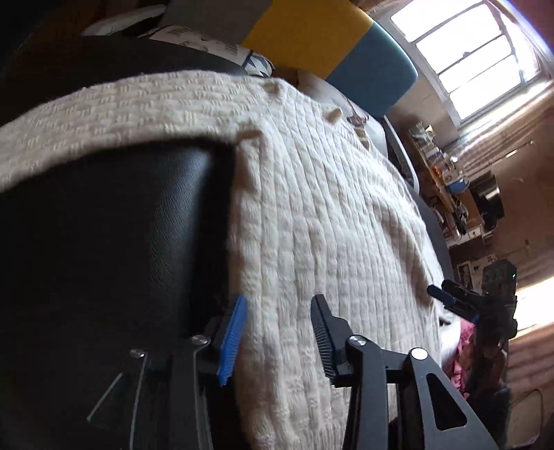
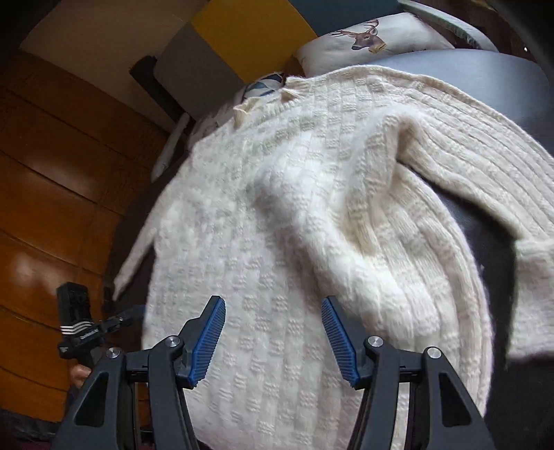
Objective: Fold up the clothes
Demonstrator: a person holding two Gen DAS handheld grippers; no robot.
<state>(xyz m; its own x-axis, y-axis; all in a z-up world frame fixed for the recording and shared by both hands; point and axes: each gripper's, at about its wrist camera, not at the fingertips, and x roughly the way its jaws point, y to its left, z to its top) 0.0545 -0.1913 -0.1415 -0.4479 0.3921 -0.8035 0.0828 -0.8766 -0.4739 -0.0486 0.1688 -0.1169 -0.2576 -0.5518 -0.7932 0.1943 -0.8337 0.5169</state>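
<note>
Black leather [image 1: 114, 221] carries the work, a dark padded seat with a cream knit sweater [image 2: 277, 214] spread across it. Behind it, a yellow panel [image 1: 304, 31] and a blue one [image 1: 374, 72] stand side by side, and a bright window [image 1: 484, 59] sits off to the far right. Wooden panelling [image 2: 52, 166] fills the left of my right-hand view. A deer cushion [image 2: 367, 34] lies just past the sweater's collar, touching or nearly touching it; I cannot tell which.

My left gripper [image 1: 278, 332] is spread wide over the sweater's edge, one blue pad at the line where knit meets leather, nothing between the fingers. My right gripper [image 2: 273, 339] is likewise spread, hovering above the sweater's lower body, gripping nothing.

One sleeve [image 2: 467, 152] curves out to the right over the leather and bends back down; the knit bunches into a thick fold [image 2: 363, 221] beneath it. The other sleeve [image 1: 104, 104] stretches left across the seat. A cluttered shelf [image 1: 446, 173] stands under the window, well apart from the sweater.
</note>
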